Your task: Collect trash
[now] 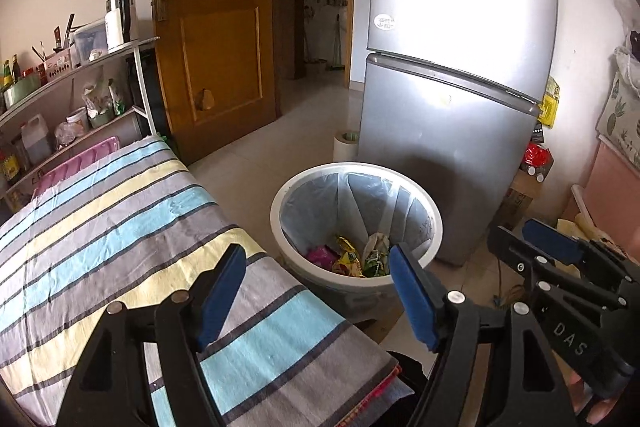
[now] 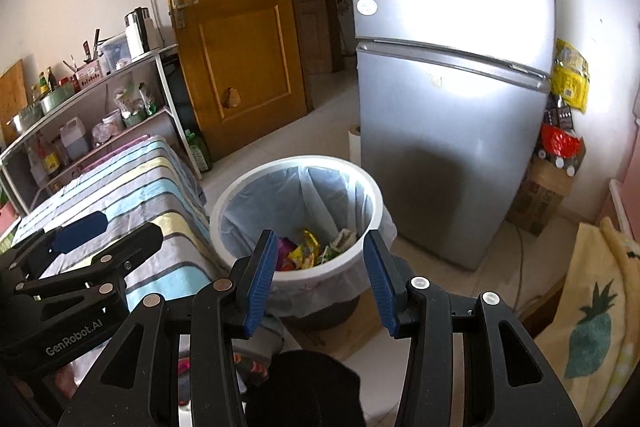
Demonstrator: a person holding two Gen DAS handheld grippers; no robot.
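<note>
A white trash bin (image 1: 280, 199) with a pale plastic liner stands on the floor beside the striped table. It also shows in the right wrist view (image 2: 224, 203). Colourful wrappers (image 1: 352, 257) lie at its bottom, also seen in the right wrist view (image 2: 308, 253). My left gripper (image 1: 316, 293) is open and empty, over the table's corner next to the bin. My right gripper (image 2: 320, 279) is open and empty, just above the bin's near rim. Each gripper shows at the edge of the other's view.
A striped cloth covers the table (image 1: 100, 227). A silver fridge (image 1: 452, 115) stands behind the bin. A shelf with bottles and jars (image 1: 72, 99) is at left, next to a wooden door (image 1: 216, 27). Cardboard boxes (image 2: 540, 195) sit right of the fridge.
</note>
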